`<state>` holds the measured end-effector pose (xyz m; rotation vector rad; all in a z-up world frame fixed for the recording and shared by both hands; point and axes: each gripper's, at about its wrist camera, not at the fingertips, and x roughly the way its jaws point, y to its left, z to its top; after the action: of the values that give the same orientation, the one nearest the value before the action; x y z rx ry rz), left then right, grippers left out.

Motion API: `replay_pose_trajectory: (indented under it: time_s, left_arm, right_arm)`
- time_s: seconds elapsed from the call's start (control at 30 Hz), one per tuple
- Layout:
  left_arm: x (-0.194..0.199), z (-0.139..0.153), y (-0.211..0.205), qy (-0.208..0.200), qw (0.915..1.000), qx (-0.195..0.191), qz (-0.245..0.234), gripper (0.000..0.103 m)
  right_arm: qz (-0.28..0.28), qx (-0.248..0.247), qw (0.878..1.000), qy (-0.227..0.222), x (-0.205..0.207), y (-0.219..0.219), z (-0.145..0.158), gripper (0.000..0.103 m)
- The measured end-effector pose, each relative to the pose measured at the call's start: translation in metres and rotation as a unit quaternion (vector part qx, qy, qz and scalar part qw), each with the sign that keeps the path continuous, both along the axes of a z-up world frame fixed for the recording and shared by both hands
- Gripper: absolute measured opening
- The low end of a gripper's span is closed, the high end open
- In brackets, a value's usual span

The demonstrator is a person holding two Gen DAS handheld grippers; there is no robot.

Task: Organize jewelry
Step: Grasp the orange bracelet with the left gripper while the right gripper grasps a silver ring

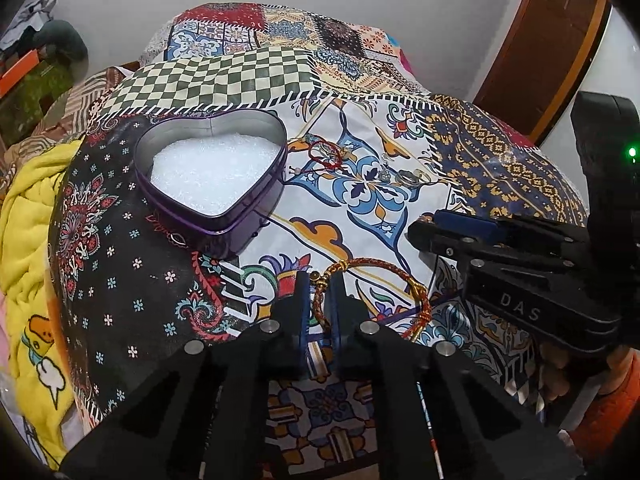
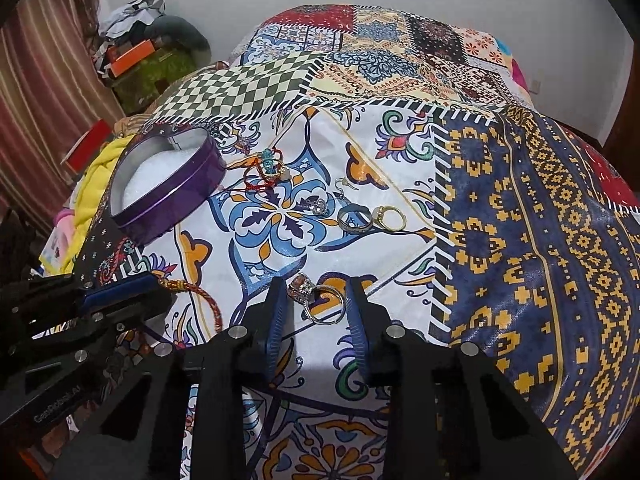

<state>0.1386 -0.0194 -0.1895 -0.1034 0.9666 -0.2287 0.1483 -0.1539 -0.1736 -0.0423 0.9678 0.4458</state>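
Note:
A purple heart-shaped tin (image 1: 212, 184) lined with white foam lies open on the patterned bedspread; it also shows in the right wrist view (image 2: 168, 192). My left gripper (image 1: 319, 280) is shut on a red-and-gold braided bracelet (image 1: 416, 292), whose loop hangs to the right; the bracelet also shows in the right wrist view (image 2: 208, 300). My right gripper (image 2: 316, 284) is open around a silver ring with a stone (image 2: 320, 300) on the cloth. Two rings (image 2: 372, 218), an earring (image 2: 320, 206) and a pile of red cord bracelets (image 2: 266, 170) lie farther off.
The patchwork bedspread (image 2: 520, 240) covers the whole bed. A yellow blanket (image 1: 28, 240) lies at the left edge. Boxes and clutter (image 2: 136, 56) stand by the wall at far left. A wooden door (image 1: 552, 52) is at the right.

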Motion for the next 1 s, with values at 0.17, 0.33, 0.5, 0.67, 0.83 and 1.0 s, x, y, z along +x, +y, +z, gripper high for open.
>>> replay_pose_trajectory:
  time_s: [0.17,0.33,0.5,0.67,0.83,1.0]
  left_arm:
    - [-0.004,0.005,0.0,-0.008,0.9999,-0.008,-0.002,0.004]
    - [-0.008,0.018,0.0,-0.03,0.9995,-0.002,0.003,0.004]
    - [-0.011,0.034,0.004,-0.054,0.9985,0.003,0.014,0.004]
    - [-0.015,0.054,0.011,-0.083,0.9962,0.004,0.026,0.004]
    - [-0.018,0.074,0.017,-0.113,0.9928,0.009,0.037,0.004]
    - [-0.022,0.09,0.024,-0.14,0.989,0.011,0.047,0.004]
  right_arm:
    - [0.005,-0.001,1.0,-0.008,-0.003,0.002,0.002,0.026]
    - [0.004,0.003,1.0,-0.014,-0.008,0.002,0.008,0.026]
    - [0.002,0.003,0.999,-0.037,-0.014,0.003,0.024,0.026]
    - [-0.002,0.001,0.998,-0.065,-0.02,0.005,0.043,0.026]
    - [-0.003,0.007,0.996,-0.088,-0.024,0.008,0.061,0.026]
    - [-0.002,0.011,0.994,-0.107,-0.027,0.012,0.075,0.026]
